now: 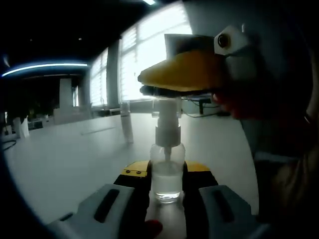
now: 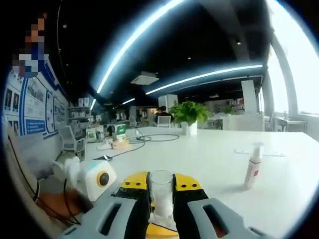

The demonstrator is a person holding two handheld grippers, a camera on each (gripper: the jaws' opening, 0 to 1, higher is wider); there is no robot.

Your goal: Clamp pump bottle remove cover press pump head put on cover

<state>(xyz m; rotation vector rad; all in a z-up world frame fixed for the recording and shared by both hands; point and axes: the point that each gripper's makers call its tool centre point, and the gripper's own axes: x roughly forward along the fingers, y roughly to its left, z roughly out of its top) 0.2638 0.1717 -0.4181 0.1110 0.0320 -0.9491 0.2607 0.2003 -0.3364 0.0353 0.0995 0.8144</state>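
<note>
**Pump bottle clamped; cover off and held; pump head about to be pressed**

White tabletop (image 1: 65,159) in an open office, lit by windows behind, carries the work. Seen in the left gripper view, the pump bottle (image 1: 167,172) is stood upright on it, gripped at its lower body between the jaws of the left gripper (image 1: 167,191), which are closed against both sides of it. The long axis of the bottle is vertical, with the pump head (image 1: 168,112) uppermost and uncovered. The right gripper (image 1: 182,82) is seen entering from the right, directly above the pump head and touching or just short of it; contact cannot be confirmed. In the right gripper view, the clear cover (image 2: 162,191) is seen clenched between the jaws of that gripper (image 2: 162,204).

Removal of the cover is judged complete. Pressing is judged to be in hand and calls for a straight push down along the bottle's axis; a sideways push could tip the bottle in the clamp.

A second slim bottle (image 1: 126,122) stands well apart behind. Open table is available on all sides, and no edge is near.
</note>
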